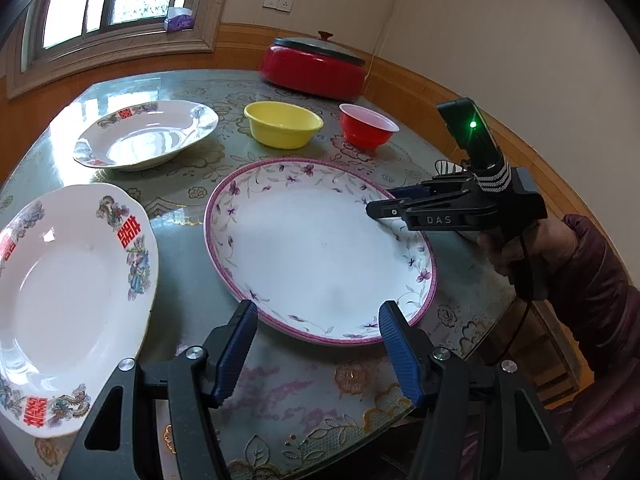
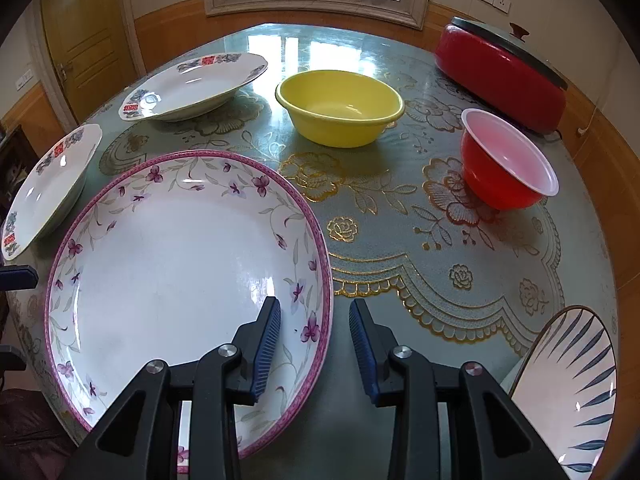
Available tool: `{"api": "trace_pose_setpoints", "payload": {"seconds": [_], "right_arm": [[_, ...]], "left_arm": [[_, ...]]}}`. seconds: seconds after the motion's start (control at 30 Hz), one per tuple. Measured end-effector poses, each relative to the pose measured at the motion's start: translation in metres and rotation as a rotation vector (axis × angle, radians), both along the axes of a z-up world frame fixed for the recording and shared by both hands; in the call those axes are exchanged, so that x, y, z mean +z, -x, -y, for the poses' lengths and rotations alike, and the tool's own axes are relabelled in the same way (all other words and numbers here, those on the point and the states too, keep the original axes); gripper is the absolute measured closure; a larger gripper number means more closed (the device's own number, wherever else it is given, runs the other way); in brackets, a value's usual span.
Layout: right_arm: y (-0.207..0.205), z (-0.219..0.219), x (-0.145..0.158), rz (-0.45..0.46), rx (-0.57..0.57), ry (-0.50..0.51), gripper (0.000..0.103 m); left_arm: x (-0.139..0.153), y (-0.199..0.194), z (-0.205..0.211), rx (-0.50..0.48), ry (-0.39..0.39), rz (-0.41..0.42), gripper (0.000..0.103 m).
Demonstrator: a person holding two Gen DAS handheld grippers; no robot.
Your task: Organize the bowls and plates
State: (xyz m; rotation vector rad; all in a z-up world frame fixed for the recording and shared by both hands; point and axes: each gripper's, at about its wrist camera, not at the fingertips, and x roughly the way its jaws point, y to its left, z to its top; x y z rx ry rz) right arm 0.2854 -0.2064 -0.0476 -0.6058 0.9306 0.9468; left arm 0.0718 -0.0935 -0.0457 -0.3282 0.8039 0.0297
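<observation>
A large purple-rimmed floral plate (image 1: 316, 248) (image 2: 172, 272) lies in the middle of the table. My left gripper (image 1: 318, 320) is open and empty, its jaws just above the plate's near rim. My right gripper (image 2: 314, 312) (image 1: 378, 208) is open, its jaws straddling the plate's right rim without closing on it. Two white plates with red characters lie at the left (image 1: 68, 300) (image 2: 48, 188) and far left (image 1: 148, 134) (image 2: 192, 86). A yellow bowl (image 1: 283, 123) (image 2: 340, 108) and a red bowl (image 1: 367, 126) (image 2: 506, 164) stand behind.
A red lidded electric pot (image 1: 314, 62) (image 2: 500, 68) stands at the table's far side by the wall. A white plate with blue leaf strokes (image 2: 572, 392) sits at the table's near right edge. The table (image 2: 400, 240) has a floral cover under glass.
</observation>
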Motion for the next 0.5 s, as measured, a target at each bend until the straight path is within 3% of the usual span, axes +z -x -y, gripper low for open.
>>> {"api": "trace_pose_setpoints", "payload": {"seconds": [0.1,0.23,0.3,0.5], "right_arm": [[0.001,0.001,0.000,0.005,0.000,0.005,0.068],[-0.001,0.003,0.000,-0.008,-0.014,-0.008,0.068],[0.000,0.004,0.000,-0.004,-0.016,-0.013,0.068],[-0.004,0.001,-0.001,-0.025,-0.036,-0.054,0.067]], "left_arm": [[-0.011,-0.004,-0.002,0.007,-0.004,-0.033,0.047],[-0.018,-0.011,-0.010,0.048,-0.018,-0.033,0.047],[-0.022,-0.013,-0.018,0.074,0.018,-0.031,0.048],[-0.025,-0.018,-0.025,0.112,0.000,-0.025,0.056]]}}
